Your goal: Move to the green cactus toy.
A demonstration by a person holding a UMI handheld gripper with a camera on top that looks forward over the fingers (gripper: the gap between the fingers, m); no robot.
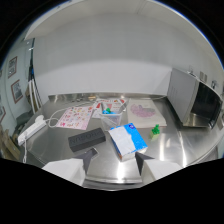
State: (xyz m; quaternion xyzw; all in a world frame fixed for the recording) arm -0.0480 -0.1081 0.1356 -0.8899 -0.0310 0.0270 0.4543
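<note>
Green cactus toy (155, 131) sits beyond the open fingers (88, 156), past a blue box (128, 141).

illumination is even and moderately bright, arriving from overhead. the steel table (165, 145) returns soft glare streaks, strongest just ahead of the blue-and-white box (128, 141) and beside it. the white wall (100, 60) behind the table is evenly lit. shadows under the box are short and faint. fisheye distortion bends the table edges and wall; a black vignette rings the view. overall focus is slightly soft.
</note>
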